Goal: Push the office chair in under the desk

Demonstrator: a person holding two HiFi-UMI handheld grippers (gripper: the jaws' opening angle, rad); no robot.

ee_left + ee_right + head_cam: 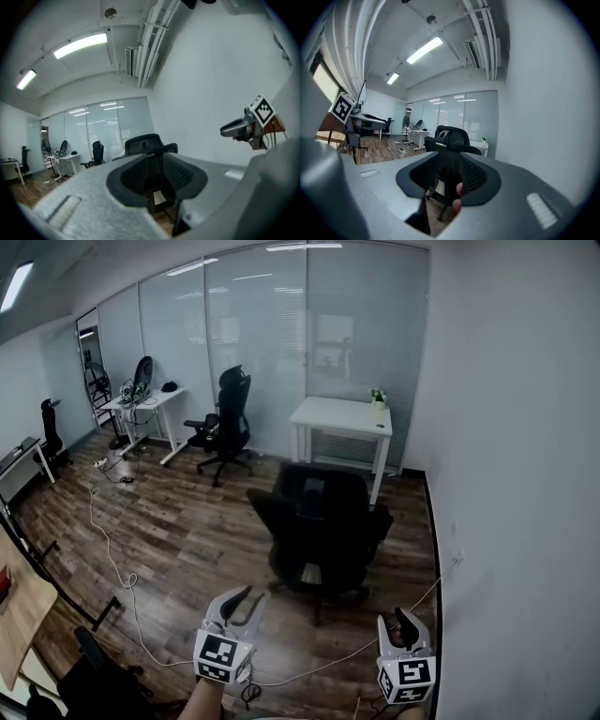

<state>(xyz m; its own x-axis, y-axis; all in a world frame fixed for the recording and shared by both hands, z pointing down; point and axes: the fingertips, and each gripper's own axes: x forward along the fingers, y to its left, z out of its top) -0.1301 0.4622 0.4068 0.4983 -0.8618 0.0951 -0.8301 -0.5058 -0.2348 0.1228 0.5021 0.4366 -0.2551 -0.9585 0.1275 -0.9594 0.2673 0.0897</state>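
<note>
The office chair (323,531) stands out before the worktop (342,415), not yet pushed under it; the left gripper (251,599) and right gripper (403,617), fingers apart and empty, are short of it.

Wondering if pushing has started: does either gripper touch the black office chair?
No, the left gripper and right gripper both hover short of the office chair, bare floor between.

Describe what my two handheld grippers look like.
The left gripper and right gripper match. Both have pale grey moulded bodies and curved jaws lined with black ribbed pads. Each carries a white cube printed with black square markers.
</note>
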